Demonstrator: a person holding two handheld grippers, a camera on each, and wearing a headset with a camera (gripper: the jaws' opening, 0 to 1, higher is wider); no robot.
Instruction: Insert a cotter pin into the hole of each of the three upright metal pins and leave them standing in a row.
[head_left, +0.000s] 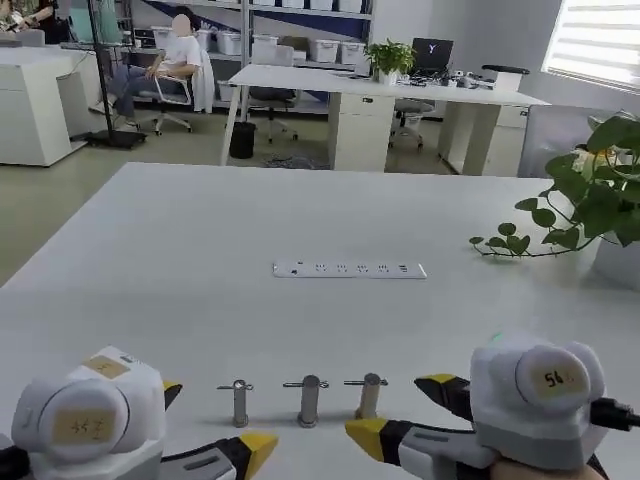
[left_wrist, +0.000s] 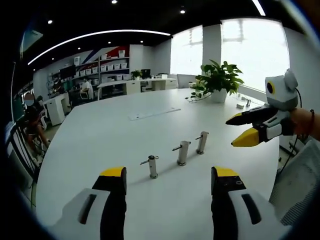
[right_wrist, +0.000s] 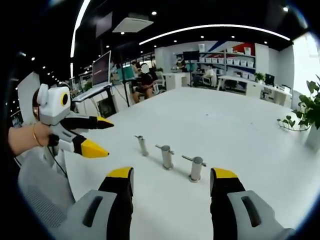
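Observation:
Three short metal pins stand upright in a row near the front of the white table (head_left: 300, 215): a left pin (head_left: 240, 402), a middle pin (head_left: 308, 400) and a right pin (head_left: 370, 395). Each has a thin cotter pin crossing its top and sticking out to one side. My left gripper (head_left: 215, 420) hovers open just left of the row, holding nothing. My right gripper (head_left: 400, 407) is open and holds nothing, close to the right pin. In the left gripper view the row (left_wrist: 183, 152) lies ahead of the open gripper (left_wrist: 169, 172). The right gripper view shows the row (right_wrist: 166, 156) beyond the open gripper (right_wrist: 172, 173).
A white power strip (head_left: 349, 269) lies mid-table behind the pins. A potted plant (head_left: 590, 190) stands at the table's right edge. Beyond the table are desks, shelves and a seated person (head_left: 170, 65).

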